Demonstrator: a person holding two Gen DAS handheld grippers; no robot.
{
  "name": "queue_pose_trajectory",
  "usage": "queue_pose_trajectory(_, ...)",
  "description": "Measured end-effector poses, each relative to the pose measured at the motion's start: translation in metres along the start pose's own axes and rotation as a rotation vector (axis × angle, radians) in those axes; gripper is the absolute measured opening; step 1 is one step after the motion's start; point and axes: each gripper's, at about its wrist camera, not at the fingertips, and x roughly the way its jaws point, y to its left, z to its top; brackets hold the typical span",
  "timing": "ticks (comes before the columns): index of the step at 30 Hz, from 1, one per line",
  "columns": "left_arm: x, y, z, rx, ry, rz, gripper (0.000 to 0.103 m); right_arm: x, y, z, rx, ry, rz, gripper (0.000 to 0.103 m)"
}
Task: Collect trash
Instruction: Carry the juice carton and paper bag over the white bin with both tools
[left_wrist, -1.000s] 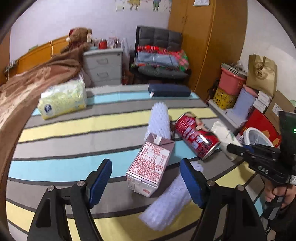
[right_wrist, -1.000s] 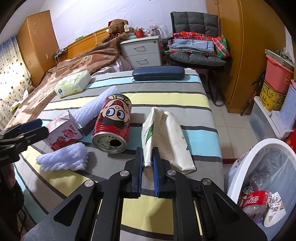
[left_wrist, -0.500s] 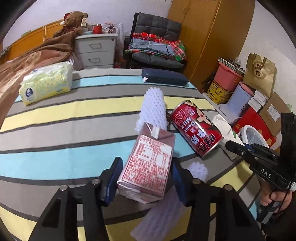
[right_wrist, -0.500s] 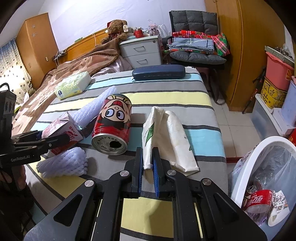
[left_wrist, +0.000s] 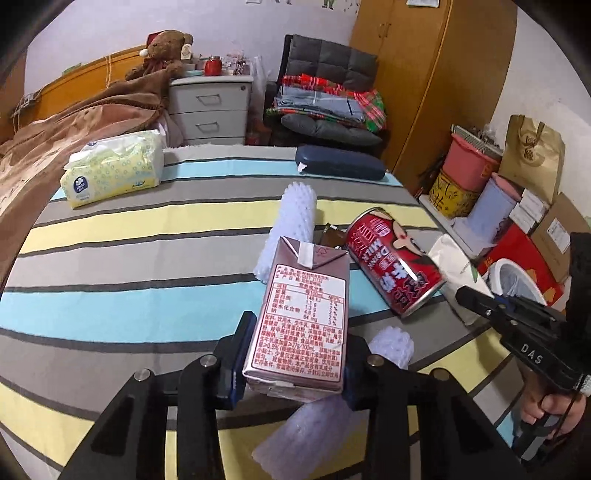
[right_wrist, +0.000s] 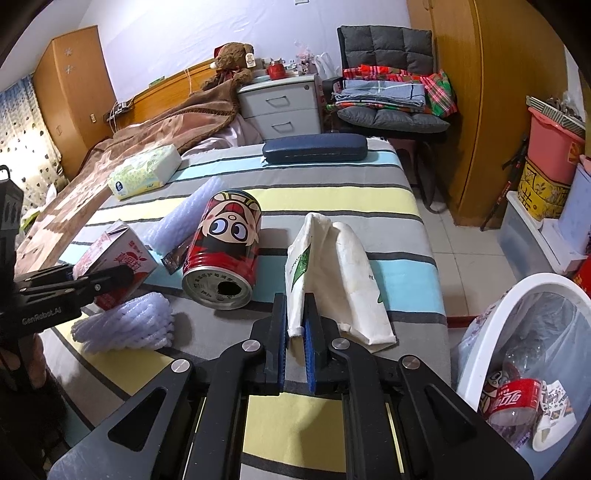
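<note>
Jaws of the left gripper (left_wrist: 295, 363) have just been closing, and now they are pinching the milk carton (left_wrist: 304, 317) by its two sides, where one second ago they were standing wide apart around it. In my judgement this means the carton is ready for lifting off the striped bed (left_wrist: 129, 258) toward the white bin (right_wrist: 491, 332) on the floor at the right. Foam sleeves (left_wrist: 291, 225) are lying just beside the carton, and the red can (right_wrist: 223, 254) is resting on its side next to them. Further right, the right gripper (right_wrist: 295, 334) is pinching the edge of the white paper bag (right_wrist: 336, 277), with jaws pressed almost together. Only the right wrist view is showing the inside of the bin, where another can and wrappers are lying; the left wrist view is showing only its rim.
</note>
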Motion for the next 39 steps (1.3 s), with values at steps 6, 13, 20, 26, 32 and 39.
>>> queue_pose_trajectory(6, -0.013, -0.002, -0.003, -0.028, -0.018, 0.022, 0.039, -0.008, 0.002, -0.001, -0.005, -0.024, 0.000, 0.008)
queue_pose_trajectory(13, -0.036, -0.008, -0.005, -0.037, -0.058, 0.070, 0.039, -0.020, 0.004, -0.002, -0.004, -0.055, 0.006, 0.008)
queue_pose_trajectory(20, -0.057, -0.033, -0.009, -0.006, -0.083, 0.048, 0.039, -0.037, 0.007, -0.006, -0.004, -0.087, 0.011, 0.008)
queue_pose_trajectory(26, -0.070, -0.061, -0.011, 0.038, -0.098, 0.034, 0.039, -0.053, 0.001, -0.010, 0.012, -0.115, -0.002, 0.008)
queue_pose_trajectory(32, -0.076, -0.093, -0.018, 0.076, -0.100, 0.010, 0.039, -0.074, -0.013, -0.016, 0.032, -0.147, -0.038, 0.008)
queue_pose_trajectory(39, -0.080, -0.137, -0.022, 0.136, -0.103, -0.033, 0.039, -0.094, -0.032, -0.024, 0.073, -0.180, -0.079, 0.008)
